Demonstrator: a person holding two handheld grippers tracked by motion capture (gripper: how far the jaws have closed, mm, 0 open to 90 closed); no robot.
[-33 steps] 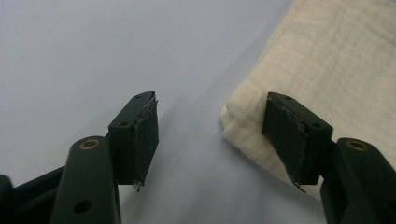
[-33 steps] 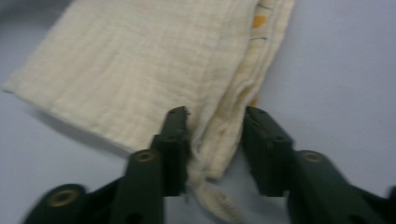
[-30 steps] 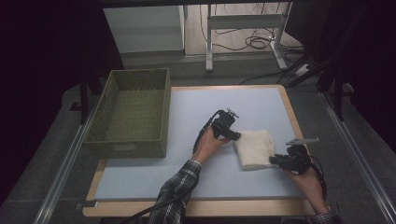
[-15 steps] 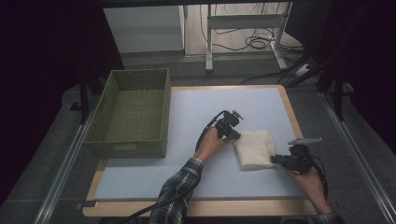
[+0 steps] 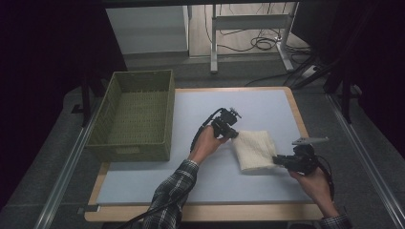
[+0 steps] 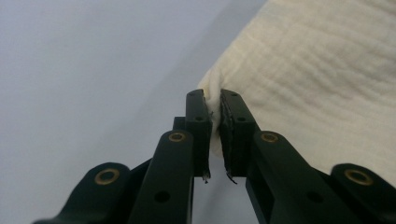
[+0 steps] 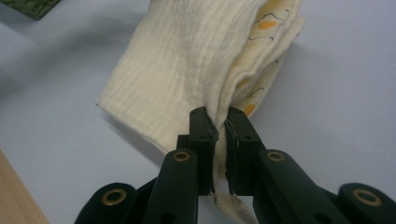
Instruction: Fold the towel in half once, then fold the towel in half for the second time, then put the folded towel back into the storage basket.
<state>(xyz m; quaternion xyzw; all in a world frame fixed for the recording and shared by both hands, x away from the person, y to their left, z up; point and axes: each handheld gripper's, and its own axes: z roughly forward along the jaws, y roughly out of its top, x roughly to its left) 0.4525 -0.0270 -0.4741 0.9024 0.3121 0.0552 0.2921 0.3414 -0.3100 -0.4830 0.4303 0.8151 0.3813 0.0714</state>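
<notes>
A folded cream cloth (image 5: 254, 150) lies on the pale blue mat (image 5: 200, 181) toward the right of the table. My left gripper (image 5: 235, 135) is shut on the cloth's far left corner; its jaws have just been closing on it. In the left gripper view the cloth (image 6: 317, 79) is pinched in my left gripper (image 6: 215, 100). My right gripper (image 5: 277, 161) is shut on the near right corner; its jaws have also just been closing. In the right gripper view the cloth (image 7: 187, 60), with yellow-patterned inner layers, is clamped in my right gripper (image 7: 218, 119) and hangs lifted off the mat.
A green woven basket (image 5: 111, 138) stands empty at the table's left, partly past the mat. The wooden table edge (image 5: 200, 213) runs along the front. Desk legs and cables (image 5: 258, 40) lie on the floor beyond the far edge.
Both grippers have closed on opposite corners of the cloth. Both hands have lifted slightly, raising the corners off the mat.
</notes>
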